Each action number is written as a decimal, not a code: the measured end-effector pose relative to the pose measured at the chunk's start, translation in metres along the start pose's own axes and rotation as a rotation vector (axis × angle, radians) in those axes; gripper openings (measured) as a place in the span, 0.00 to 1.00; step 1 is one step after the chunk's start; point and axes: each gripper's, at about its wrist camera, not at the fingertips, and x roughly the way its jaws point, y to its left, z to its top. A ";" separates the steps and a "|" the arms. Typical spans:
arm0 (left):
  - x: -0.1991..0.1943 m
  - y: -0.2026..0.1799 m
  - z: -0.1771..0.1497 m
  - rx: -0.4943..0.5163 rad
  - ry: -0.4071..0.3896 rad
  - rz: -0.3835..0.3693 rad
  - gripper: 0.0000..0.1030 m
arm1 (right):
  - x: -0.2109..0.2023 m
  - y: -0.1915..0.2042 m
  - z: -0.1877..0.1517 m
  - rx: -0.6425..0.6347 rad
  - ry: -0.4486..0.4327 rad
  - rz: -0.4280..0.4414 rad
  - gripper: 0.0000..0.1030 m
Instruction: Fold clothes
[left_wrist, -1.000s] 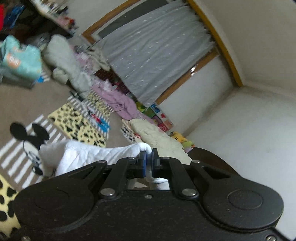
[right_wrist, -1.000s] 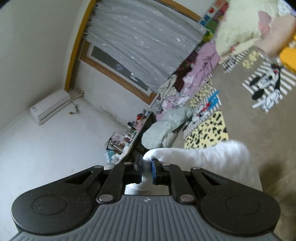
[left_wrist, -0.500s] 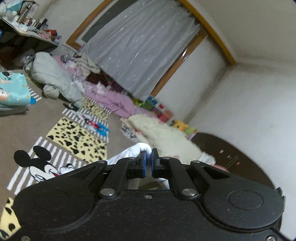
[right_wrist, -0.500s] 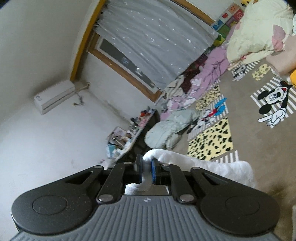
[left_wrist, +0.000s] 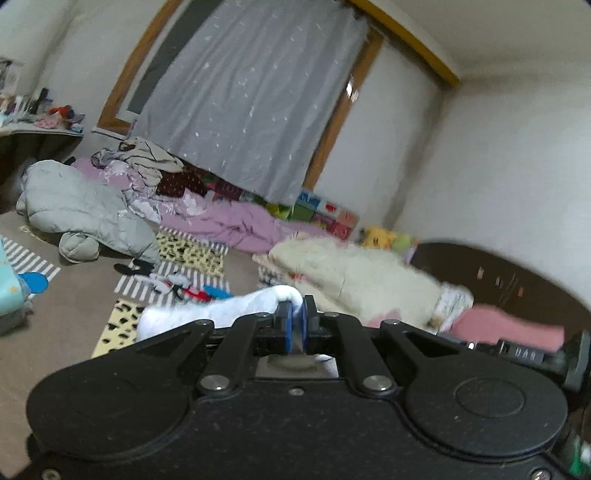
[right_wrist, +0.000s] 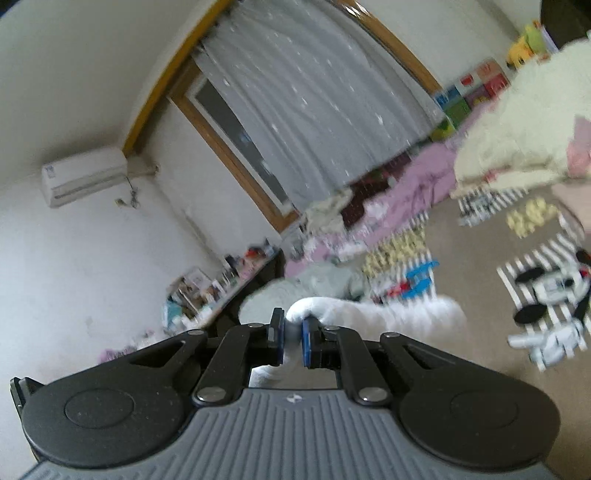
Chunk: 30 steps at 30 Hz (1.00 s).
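A white fluffy garment (left_wrist: 221, 314) hangs between my two grippers above the floor. In the left wrist view my left gripper (left_wrist: 295, 321) is shut on one bunched edge of it, and the cloth trails off to the left. In the right wrist view my right gripper (right_wrist: 292, 334) is shut on another edge, with white cloth between the blue pads (right_wrist: 307, 341). From there the white fluffy garment (right_wrist: 388, 317) stretches to the right. Its lower part is hidden behind the gripper bodies.
On the carpet ahead lie a grey padded jacket (left_wrist: 85, 210), purple bedding (left_wrist: 229, 221), a cream fluffy blanket (left_wrist: 362, 273) and patterned mats (left_wrist: 192, 251). A grey curtain (left_wrist: 251, 96) covers the window. Dark round furniture (left_wrist: 517, 273) stands on the right, a cluttered shelf (right_wrist: 221, 284) on the left.
Both views have swung and levelled out towards the curtain wall. The cartoon mouse mat has left the left view. The right view is now motion-blurred. Both grippers still hold the white garment.
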 end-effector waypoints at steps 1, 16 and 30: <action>-0.001 0.001 -0.014 0.021 0.026 0.009 0.02 | -0.002 -0.009 -0.014 0.018 0.028 -0.017 0.11; -0.016 0.021 -0.234 0.135 0.469 0.145 0.03 | -0.044 -0.106 -0.229 0.254 0.378 -0.279 0.10; -0.049 0.109 -0.208 -0.356 0.294 0.266 0.31 | -0.080 -0.181 -0.201 0.560 0.076 -0.263 0.29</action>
